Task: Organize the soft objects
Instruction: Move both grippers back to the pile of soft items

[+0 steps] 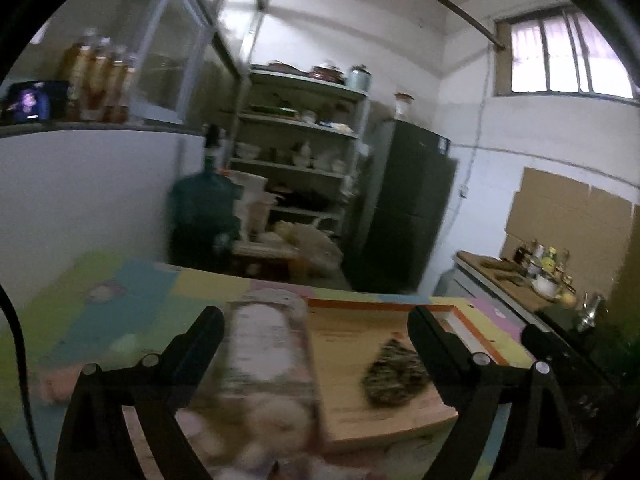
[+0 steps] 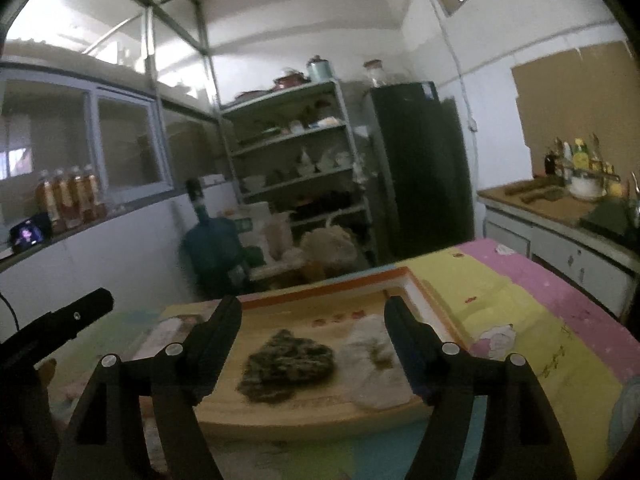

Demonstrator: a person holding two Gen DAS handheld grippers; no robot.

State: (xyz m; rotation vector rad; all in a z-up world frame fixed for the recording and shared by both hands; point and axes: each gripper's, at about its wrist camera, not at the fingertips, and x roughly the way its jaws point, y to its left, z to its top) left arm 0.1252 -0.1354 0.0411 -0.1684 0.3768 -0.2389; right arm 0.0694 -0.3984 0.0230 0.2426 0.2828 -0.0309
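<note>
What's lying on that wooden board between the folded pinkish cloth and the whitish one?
A dark, mottled crumpled cloth lies there on the wooden board, the whitish cloth beside it; the right wrist view shows it best.

White-walled kitchen with metal shelving [image 1: 300, 152], dark fridge [image 2: 420, 168], barred window [image 1: 564, 56], cardboard-backed counter [image 2: 560, 208]

A table under a pastel patchwork cover, with a wooden tray set on it.

The table cover [image 2: 532, 320] is made up of pink, yellow, green and blue panels (small cartoon prints are scattered over it). A shallow wooden tray [image 2: 320, 412] with an orange-edged far rim is laid directly on the cover. On the tray floor a dark, mottled cloth [image 2: 286, 364] is bunched near the middle, and a pale cloth [image 2: 374, 364] is crumpled just beside it, toward the pink side. A blurred pinkish-white fabric [image 1: 266, 360] is seen at the tray's other side.
</note>
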